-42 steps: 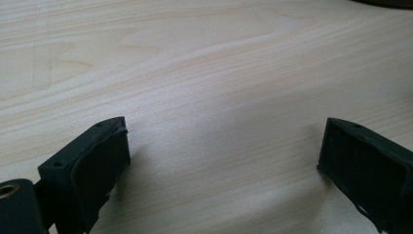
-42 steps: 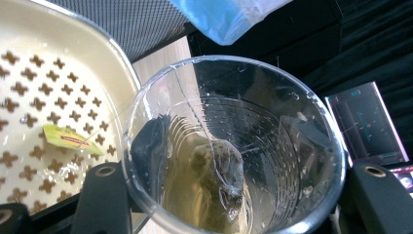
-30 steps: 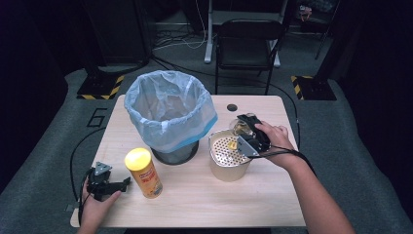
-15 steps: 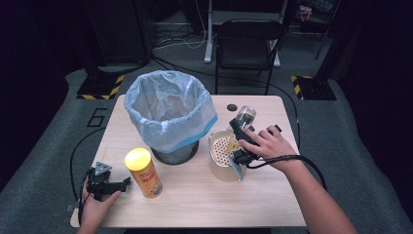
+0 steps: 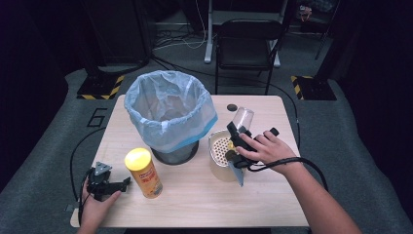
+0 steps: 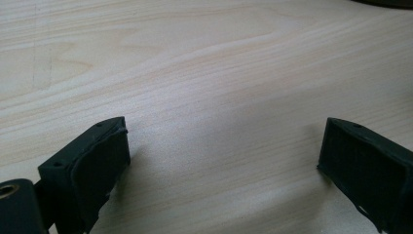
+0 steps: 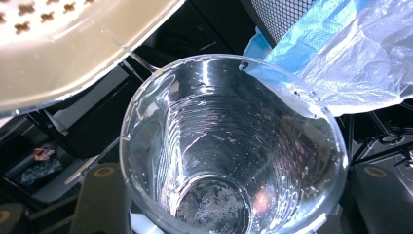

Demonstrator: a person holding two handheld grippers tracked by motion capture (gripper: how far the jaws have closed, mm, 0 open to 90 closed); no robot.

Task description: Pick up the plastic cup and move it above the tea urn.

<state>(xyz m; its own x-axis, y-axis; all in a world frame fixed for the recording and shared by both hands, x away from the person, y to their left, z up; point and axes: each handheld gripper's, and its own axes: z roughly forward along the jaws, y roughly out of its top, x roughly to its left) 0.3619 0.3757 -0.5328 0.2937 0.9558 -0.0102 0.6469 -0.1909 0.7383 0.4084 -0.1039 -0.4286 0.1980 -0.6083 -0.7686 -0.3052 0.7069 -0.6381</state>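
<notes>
A light wooden table (image 5: 195, 195) stood in a dark room, bearing a mesh bin lined with a blue bag (image 5: 168, 114), a yellow-lidded canister (image 5: 142, 172) and a beige perforated container (image 5: 221, 155). The right gripper (image 5: 238, 130) was clamped on a clear plastic cup (image 7: 234, 146), held tilted above the beige container's far rim, just beside the bag; the left gripper (image 6: 221, 161) rested on the table, jaws wide apart and empty. The step in hand was probably draining the cup over the container; next, carrying it over the bag's mouth and letting go.
</notes>
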